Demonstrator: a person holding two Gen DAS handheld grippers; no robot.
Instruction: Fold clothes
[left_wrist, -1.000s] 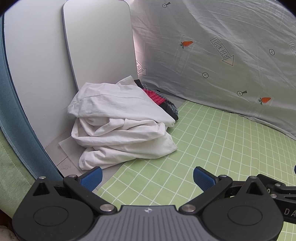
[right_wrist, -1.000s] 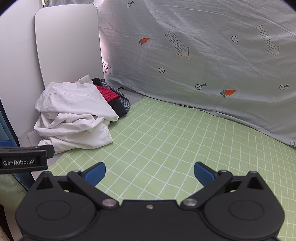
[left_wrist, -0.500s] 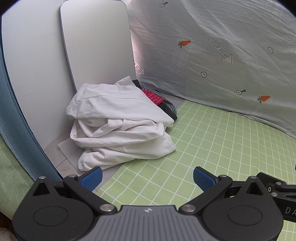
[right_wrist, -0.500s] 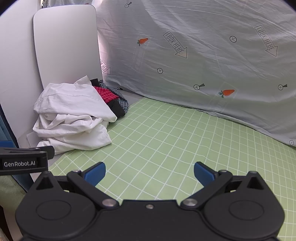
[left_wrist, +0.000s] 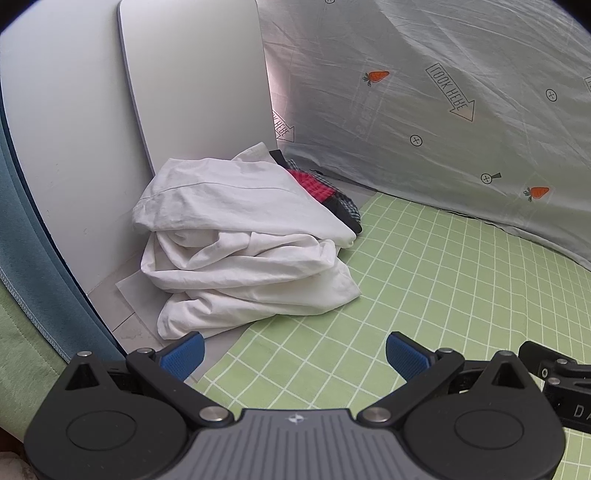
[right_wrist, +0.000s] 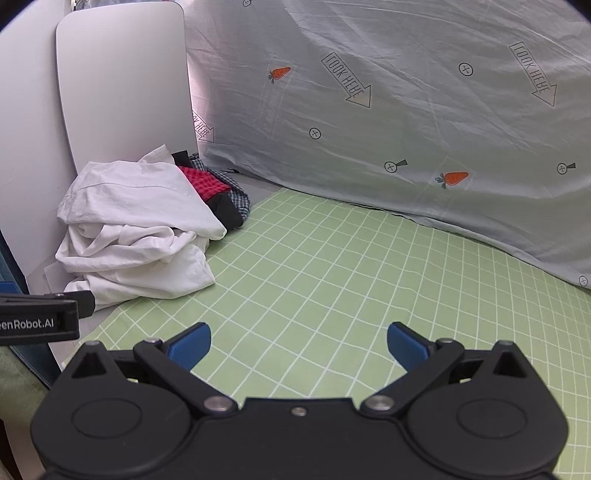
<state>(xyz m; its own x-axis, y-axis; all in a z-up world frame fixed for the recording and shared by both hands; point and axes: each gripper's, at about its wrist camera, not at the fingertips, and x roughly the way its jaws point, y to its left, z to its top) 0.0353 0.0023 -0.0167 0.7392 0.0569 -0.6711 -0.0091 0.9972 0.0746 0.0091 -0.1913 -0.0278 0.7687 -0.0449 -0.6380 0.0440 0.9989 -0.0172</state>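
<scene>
The left gripper (left_wrist: 293, 352) is hanging over the near left edge of the green checked mat (left_wrist: 424, 295), its blue-padded fingers (left_wrist: 183, 352) spread wide and gripping nothing. The right gripper (right_wrist: 298, 343) is sitting just beside it to the right, likewise splayed and empty, with bare mat showing between its blue pads (right_wrist: 406, 347). A part of the left gripper's body, lettered in white, is poking into the left edge of the right wrist view.

Farther out, at the far left of the mat, a crumpled pile of white clothes (left_wrist: 236, 243) is lying in the corner, partly on the mat and partly on the pale surface beside it. Behind the pile, a red checked garment (right_wrist: 203, 182) and a dark plaid garment (right_wrist: 236, 206) are peeking out, touching the white cloth. A white board (left_wrist: 192, 81) is leaning upright just behind the pile. A grey sheet printed with carrots and arrows (right_wrist: 388, 122) is draping along the far side of the mat.
</scene>
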